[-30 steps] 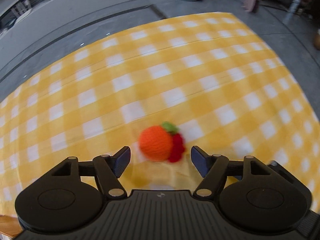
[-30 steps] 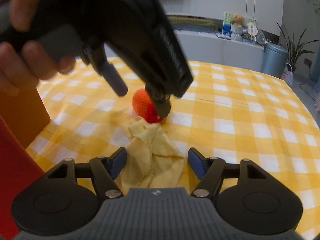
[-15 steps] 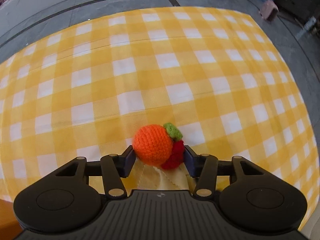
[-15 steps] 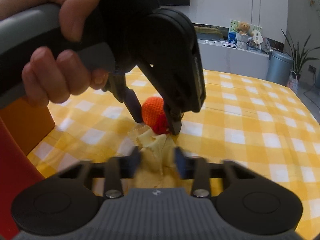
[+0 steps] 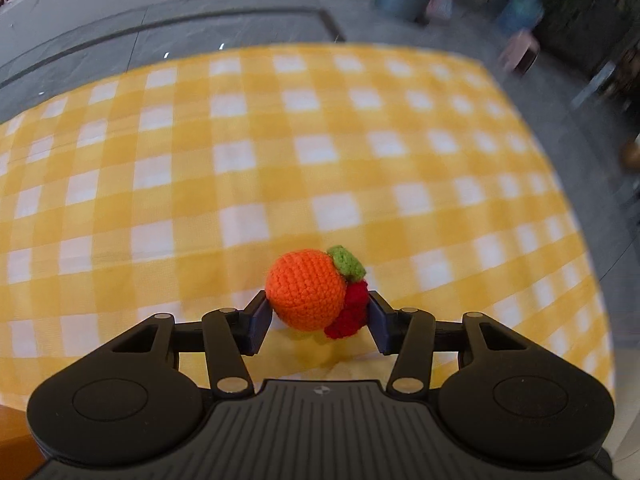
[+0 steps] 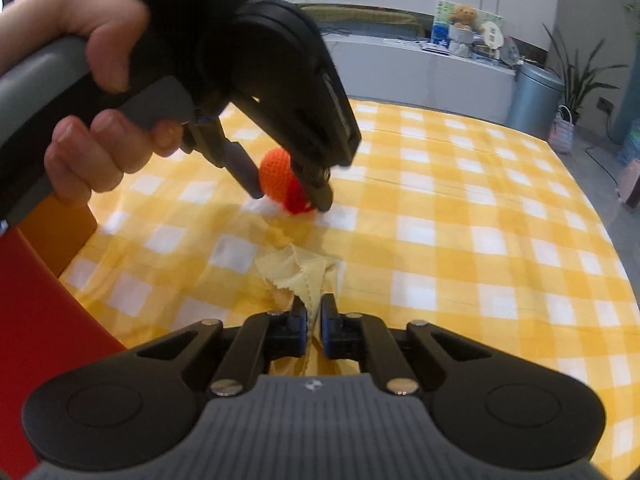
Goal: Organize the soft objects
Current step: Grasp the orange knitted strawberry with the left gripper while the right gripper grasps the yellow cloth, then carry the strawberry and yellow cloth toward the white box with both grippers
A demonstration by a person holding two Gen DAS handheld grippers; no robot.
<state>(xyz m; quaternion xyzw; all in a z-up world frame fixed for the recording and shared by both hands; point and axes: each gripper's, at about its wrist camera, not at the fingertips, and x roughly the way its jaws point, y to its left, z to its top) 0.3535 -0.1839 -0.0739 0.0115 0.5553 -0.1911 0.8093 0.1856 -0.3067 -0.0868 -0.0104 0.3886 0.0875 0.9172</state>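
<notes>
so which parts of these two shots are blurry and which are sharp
Left wrist view: the crocheted orange toy and left gripper are sharp, the checked tablecloth and background smear. Right wrist view: the right gripper and yellow cloth are crisp, the tablecloth edges softer.

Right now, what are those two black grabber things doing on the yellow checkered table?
A person holds both. The left gripper has its fingers shut on a crocheted orange toy, just above the checkered tablecloth. The right gripper pinches a pale yellow cloth that lies crumpled in front of it.
</notes>
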